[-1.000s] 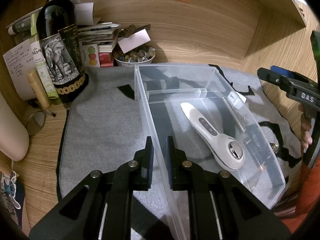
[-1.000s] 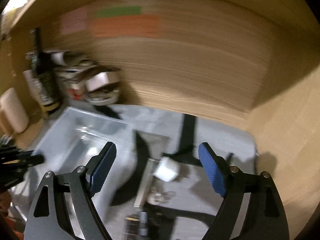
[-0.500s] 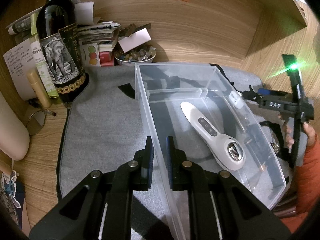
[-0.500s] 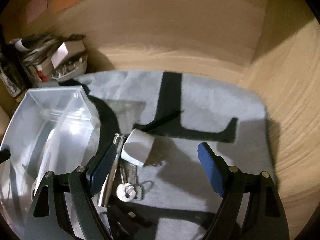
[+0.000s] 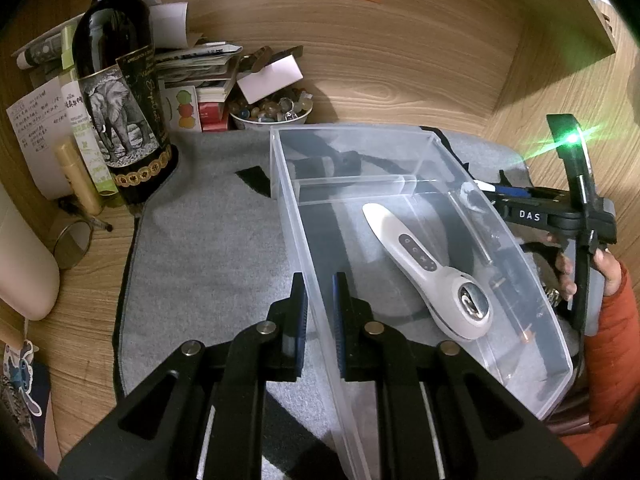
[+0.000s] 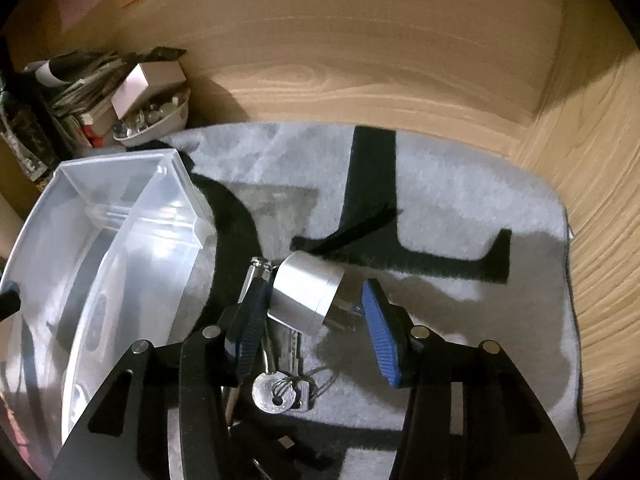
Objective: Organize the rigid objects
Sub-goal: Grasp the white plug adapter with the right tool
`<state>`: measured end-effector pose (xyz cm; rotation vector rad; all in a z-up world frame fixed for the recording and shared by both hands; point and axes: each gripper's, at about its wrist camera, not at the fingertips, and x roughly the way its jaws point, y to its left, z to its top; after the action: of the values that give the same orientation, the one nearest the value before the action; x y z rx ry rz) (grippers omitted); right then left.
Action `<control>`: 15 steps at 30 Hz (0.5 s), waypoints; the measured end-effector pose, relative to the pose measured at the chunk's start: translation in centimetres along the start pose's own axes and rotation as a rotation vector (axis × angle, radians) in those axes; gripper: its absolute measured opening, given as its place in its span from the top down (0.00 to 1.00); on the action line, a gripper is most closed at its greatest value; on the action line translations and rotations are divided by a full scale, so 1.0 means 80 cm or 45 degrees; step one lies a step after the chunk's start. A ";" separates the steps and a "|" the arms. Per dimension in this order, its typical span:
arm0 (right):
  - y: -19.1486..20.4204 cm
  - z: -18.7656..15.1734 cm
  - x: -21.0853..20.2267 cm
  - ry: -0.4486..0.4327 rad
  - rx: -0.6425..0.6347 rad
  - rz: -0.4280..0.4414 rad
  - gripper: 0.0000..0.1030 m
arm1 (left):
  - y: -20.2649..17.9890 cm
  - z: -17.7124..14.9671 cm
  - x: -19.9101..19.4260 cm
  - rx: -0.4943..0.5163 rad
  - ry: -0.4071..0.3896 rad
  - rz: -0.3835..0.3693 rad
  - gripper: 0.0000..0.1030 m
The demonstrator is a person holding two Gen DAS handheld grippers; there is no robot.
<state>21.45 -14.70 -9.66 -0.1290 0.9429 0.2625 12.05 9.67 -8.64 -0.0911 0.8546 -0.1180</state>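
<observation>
Left tool [image 5: 319,294]: clamped on the clear bin's [image 5: 420,148] near wall.
Right tool [image 6: 316,316]: closing around the silver padlock [image 6: 306,298], pads not yet pressing.

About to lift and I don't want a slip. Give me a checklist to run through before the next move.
1. Left hand-held gripper shut on the bin wall: ok.
2. Padlock between the right hand-held gripper's closing jaws: ok.
3. Both pads pressing the padlock: cannot tell.
4. Keys clear of the padlock: not ok, they lie right beside it.
5. Bare floor in the bin beside the white device: ok.
</observation>
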 end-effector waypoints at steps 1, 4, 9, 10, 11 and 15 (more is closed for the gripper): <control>0.000 0.000 -0.002 -0.008 -0.002 -0.002 0.56 | 0.001 -0.001 0.000 0.000 0.000 0.000 0.88; 0.001 -0.001 -0.011 -0.028 -0.013 -0.014 0.57 | 0.000 0.000 0.000 0.002 0.000 0.001 0.88; 0.004 0.004 -0.025 -0.049 -0.029 0.008 0.87 | 0.001 0.000 0.001 0.004 0.000 0.005 0.88; 0.005 0.005 -0.026 -0.057 -0.039 -0.010 0.87 | 0.001 0.000 0.001 0.003 0.000 0.006 0.88; 0.005 0.005 -0.029 -0.062 -0.048 -0.027 0.87 | 0.001 0.000 0.001 0.004 -0.001 0.006 0.88; 0.005 0.005 -0.034 -0.070 -0.045 -0.018 0.87 | 0.001 0.000 0.001 0.001 0.000 0.005 0.88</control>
<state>20.10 -14.68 -7.21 -0.1598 0.8826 0.2684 12.14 9.72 -8.73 -0.0884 0.8547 -0.1146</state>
